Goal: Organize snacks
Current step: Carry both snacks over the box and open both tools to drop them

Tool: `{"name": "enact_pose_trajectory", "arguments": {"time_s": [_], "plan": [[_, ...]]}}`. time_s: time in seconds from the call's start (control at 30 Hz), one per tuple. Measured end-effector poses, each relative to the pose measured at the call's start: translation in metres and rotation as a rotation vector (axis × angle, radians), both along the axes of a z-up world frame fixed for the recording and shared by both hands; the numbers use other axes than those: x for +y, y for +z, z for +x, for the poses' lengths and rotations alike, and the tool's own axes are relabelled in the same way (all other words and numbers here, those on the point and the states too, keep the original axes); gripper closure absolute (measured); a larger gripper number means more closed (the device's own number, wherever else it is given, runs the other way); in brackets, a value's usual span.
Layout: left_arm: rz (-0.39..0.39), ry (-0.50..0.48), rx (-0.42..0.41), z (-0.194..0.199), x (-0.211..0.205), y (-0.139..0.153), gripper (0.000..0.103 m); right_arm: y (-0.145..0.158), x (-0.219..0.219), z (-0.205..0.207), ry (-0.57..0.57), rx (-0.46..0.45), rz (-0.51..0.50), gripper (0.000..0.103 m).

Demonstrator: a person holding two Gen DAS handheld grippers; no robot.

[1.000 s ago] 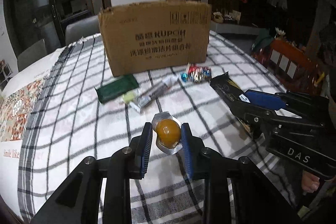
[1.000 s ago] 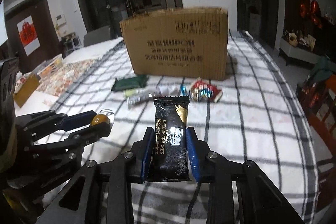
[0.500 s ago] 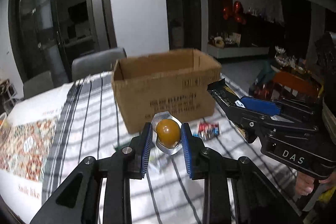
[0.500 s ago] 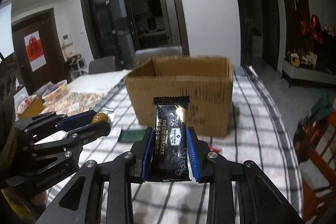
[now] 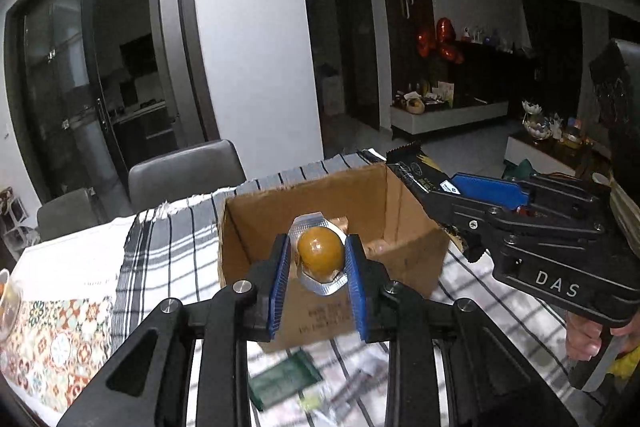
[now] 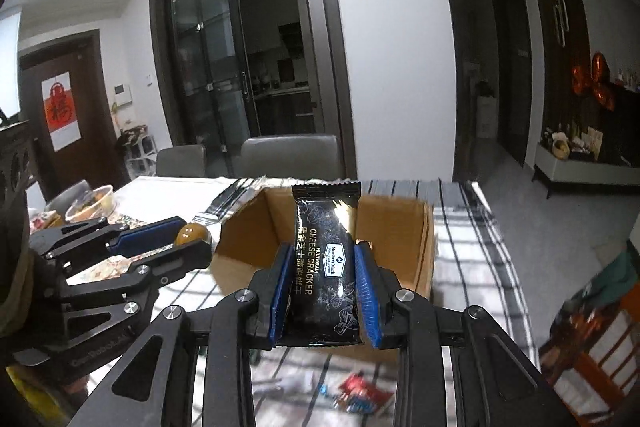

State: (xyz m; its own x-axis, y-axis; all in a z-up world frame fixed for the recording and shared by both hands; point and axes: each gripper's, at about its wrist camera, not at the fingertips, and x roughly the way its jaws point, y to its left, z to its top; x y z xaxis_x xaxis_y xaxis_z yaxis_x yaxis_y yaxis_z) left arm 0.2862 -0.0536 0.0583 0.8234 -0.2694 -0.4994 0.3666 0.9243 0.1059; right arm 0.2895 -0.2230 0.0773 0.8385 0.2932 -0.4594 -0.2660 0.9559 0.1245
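L tool [image 5: 320, 279] clenched on foil-backed yolk blister [image 5: 320, 254], R tool [image 6: 324, 287] on cheese cracker pack [image 6: 326, 259]; both above the cardboard box [image 5: 404, 211] at 12 o'clock. Both look light. Blister dome prob. crushable, so pinch foil edges; cracker brittle, film slick, so grip mid-pack.

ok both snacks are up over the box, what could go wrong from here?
1. The right hand-held gripper carries the cheese cracker pack by the cardboard box's right wall; released there, it might catch the rim.
2. The left hand-held gripper pinches the orange jelly cup by its dome, which could slip out early.
3. Both grippers sit close together and may collide.
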Motion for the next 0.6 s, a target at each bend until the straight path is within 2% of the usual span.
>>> {"name": "enact_pose_trajectory", "arguments": {"time_s": [0.1, 0.43, 0.47, 0.53, 0.6], "plan": [[-0.013, -0.021, 0.015, 0.02, 0.0, -0.001, 0.075, 0.002, 0.003, 0.016, -0.004, -0.013, -0.022, 0.071], [0.012, 0.009, 0.016, 0.069, -0.003, -0.006, 0.074, -0.009, 0.002, 0.059, -0.002, 0.015, -0.038, 0.071], [0.014, 0.015, 0.011, 0.071, -0.004, -0.007, 0.072, -0.011, 0.001, 0.061, -0.002, 0.018, -0.04, 0.069], [0.02, 0.025, 0.004, 0.072, -0.005, -0.008, 0.052, -0.013, 0.002, 0.065, 0.001, 0.026, -0.04, 0.062], [0.014, 0.027, -0.001, 0.071, -0.003, -0.008, 0.051, -0.014, 0.005, 0.061, -0.014, 0.016, -0.053, 0.062]]}}
